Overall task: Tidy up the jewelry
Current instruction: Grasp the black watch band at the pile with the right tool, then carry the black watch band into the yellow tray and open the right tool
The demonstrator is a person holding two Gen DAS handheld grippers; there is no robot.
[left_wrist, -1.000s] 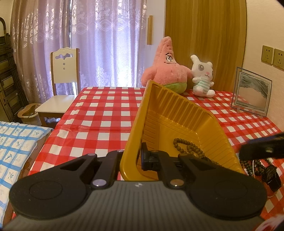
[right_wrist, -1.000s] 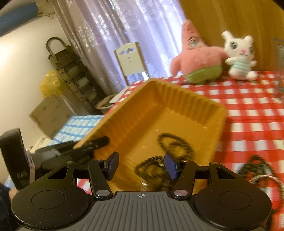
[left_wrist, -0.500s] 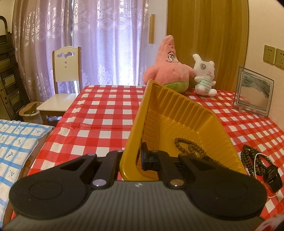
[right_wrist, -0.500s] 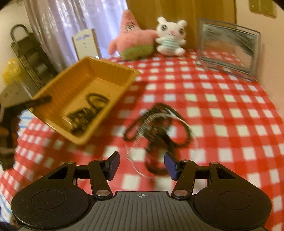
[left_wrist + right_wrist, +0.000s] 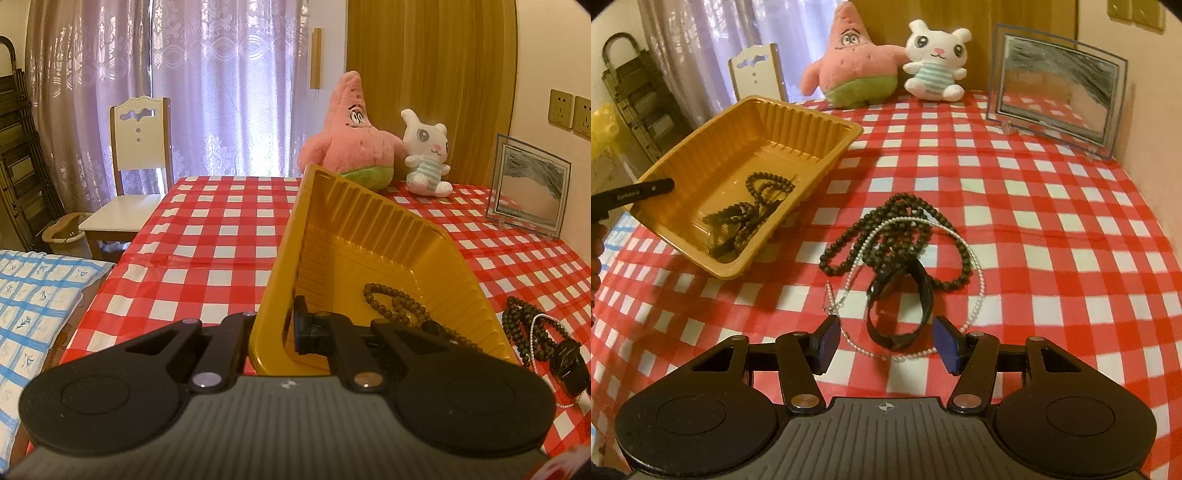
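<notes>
The left gripper (image 5: pixel 271 328) is clamped on the near wall of the yellow tray (image 5: pixel 764 122), one finger outside and one inside, holding it tilted with its far end raised off the checked tablecloth (image 5: pixel 1052 229); brown bead strings (image 5: pixel 750 214) already lie in the tray's low corner. The right gripper (image 5: pixel 886 345) hangs wide open and empty just to the right of the tray, over the remaining pile: a dark bead necklace (image 5: pixel 846 247), a pearl strand (image 5: pixel 977 291) and a black watch (image 5: pixel 916 291), all tangled (the pearls loop under and over the watch). The watch looks the likely next pick; it sits between the open fingers. Come down straight, close on the strap alone rather than the pearls, and lift slowly so the snagged strands slip free.
</notes>
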